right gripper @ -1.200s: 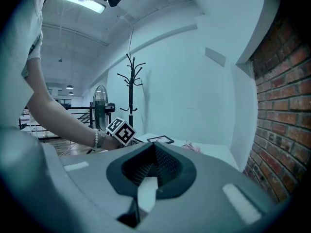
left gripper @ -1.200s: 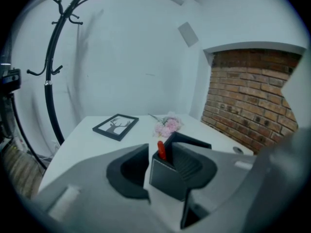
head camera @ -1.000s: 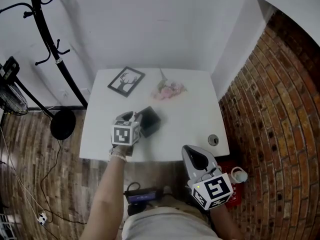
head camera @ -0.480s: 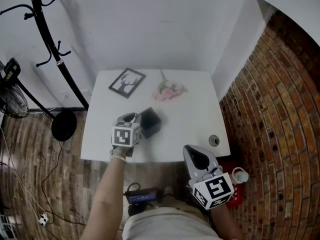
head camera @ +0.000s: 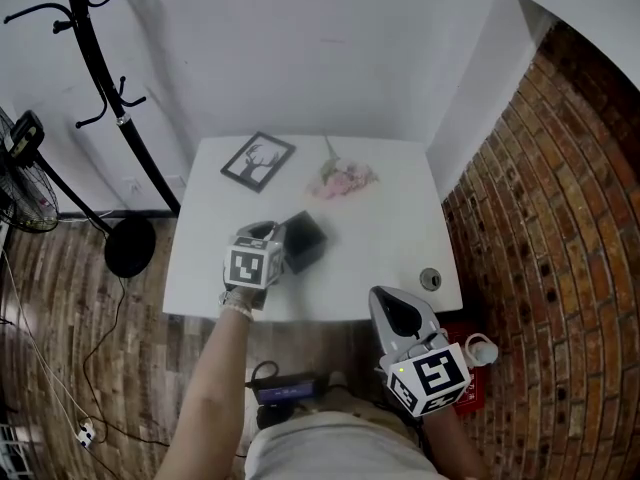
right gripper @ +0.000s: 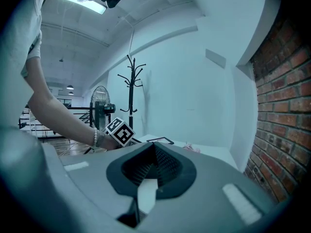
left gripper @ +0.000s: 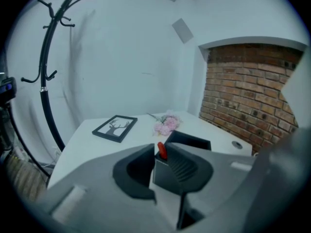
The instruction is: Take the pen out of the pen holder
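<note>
A black square pen holder (head camera: 305, 241) stands on the white table (head camera: 380, 228). From its near corner a red pen (left gripper: 162, 151) sticks up. My left gripper (head camera: 272, 234) is at that corner of the holder (left gripper: 192, 141), and its jaws are closing. In the left gripper view (left gripper: 160, 148) the pen's red top sits between the tips, and both pads touch it. My right gripper (head camera: 401, 314) hangs off the table's front edge, away from the holder. Its jaws (right gripper: 155, 145) meet with nothing between them.
A framed deer picture (head camera: 257, 161) and pink flowers (head camera: 341, 178) lie at the table's back. A round cable hole (head camera: 430, 279) is near the front right corner. A coat stand (head camera: 112, 103) is on the left, a brick wall (head camera: 560, 228) on the right.
Both grippers stay where they were. Only the head view itself has shifted slightly.
</note>
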The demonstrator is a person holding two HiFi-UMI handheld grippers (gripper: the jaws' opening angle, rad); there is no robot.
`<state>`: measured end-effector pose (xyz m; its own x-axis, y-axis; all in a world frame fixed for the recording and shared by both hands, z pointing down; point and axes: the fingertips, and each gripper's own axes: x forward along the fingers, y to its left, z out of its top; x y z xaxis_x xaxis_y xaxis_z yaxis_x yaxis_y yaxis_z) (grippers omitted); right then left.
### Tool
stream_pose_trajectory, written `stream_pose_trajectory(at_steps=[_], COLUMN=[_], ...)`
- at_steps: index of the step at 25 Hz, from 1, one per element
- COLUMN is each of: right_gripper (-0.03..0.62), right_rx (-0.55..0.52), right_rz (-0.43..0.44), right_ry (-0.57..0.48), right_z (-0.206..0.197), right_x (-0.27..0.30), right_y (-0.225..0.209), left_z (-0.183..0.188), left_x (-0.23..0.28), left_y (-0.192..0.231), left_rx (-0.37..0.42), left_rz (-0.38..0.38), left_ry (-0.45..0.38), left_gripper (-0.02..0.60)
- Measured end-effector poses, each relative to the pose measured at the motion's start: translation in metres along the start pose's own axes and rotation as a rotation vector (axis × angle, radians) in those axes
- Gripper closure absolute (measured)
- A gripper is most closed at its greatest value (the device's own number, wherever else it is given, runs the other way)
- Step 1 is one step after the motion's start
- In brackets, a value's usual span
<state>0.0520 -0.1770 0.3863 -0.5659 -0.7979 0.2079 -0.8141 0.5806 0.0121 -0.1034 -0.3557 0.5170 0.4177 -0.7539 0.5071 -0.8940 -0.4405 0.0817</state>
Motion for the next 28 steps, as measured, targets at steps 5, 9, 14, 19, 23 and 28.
stream_pose_trajectory(at_steps=[5, 9, 14, 19, 23, 28], right_gripper=[0.592, 0.592, 0.592, 0.592, 0.592, 0.591], right_rx=[-0.005, -0.007, -0.009, -0.008, -0.009, -0.015], right_rz=[0.003, 0.008, 0.011, 0.009, 0.011, 0.016], right_ry=[-0.006, -0.007, -0.012, -0.018, -0.025, -0.036], right_z=[0.0, 0.001, 0.002, 0.004, 0.005, 0.01], right_x=[0.0, 0.001, 0.0, -0.001, 0.0, 0.001], right_y=[0.0, 0.002, 0.002, 0.0, -0.002, -0.003], left_z=[0.005, 0.01, 0.02, 0.037, 0.051, 0.069], left_x=[-0.002, -0.006, -0.013, -0.029, -0.048, -0.079], left_y=[-0.001, -0.002, -0.001, -0.004, -0.007, -0.016], left_rx=[0.005, 0.005, 0.014, 0.052, 0.071, 0.101], left_rz=[-0.011, -0.019, -0.026, -0.035, -0.042, -0.052], left_ry=[-0.029, -0.047, -0.093, -0.154, -0.206, -0.273], left_gripper=[0.543, 0.548, 0.549, 0.551, 0.551, 0.552])
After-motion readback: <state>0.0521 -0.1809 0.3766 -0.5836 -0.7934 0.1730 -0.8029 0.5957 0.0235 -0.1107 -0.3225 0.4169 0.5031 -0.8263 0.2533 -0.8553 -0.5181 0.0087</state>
